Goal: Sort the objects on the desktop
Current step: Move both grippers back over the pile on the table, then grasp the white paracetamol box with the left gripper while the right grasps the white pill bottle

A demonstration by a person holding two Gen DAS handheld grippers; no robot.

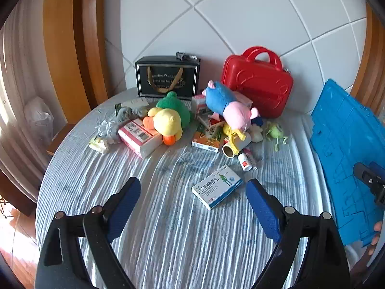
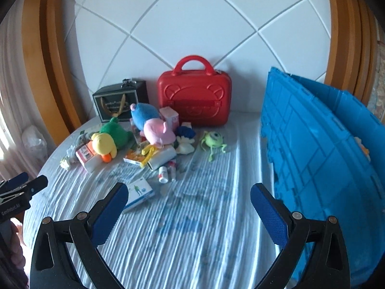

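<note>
A pile of toys and boxes lies at the back of the round table. In it I make out a yellow duck plush (image 1: 168, 124) (image 2: 104, 145), a green plush (image 1: 174, 107), a pink and blue pig plush (image 1: 227, 104) (image 2: 154, 122), medicine boxes and a small white bottle (image 1: 245, 161) (image 2: 163, 174). A white and blue medicine box (image 1: 216, 186) (image 2: 138, 196) lies alone, nearer me. My left gripper (image 1: 193, 192) hangs open above the cloth, this box just inside its right finger. My right gripper (image 2: 189, 198) is open over bare cloth, empty.
A red case (image 1: 258, 84) (image 2: 195, 101) and a black gift box (image 1: 167, 77) (image 2: 120, 101) stand against the white padded wall. A blue plastic crate (image 1: 349, 154) (image 2: 320, 159) stands at the right table edge. A green one-eyed toy (image 2: 213, 141) lies apart. The striped cloth (image 1: 168, 228) covers the table.
</note>
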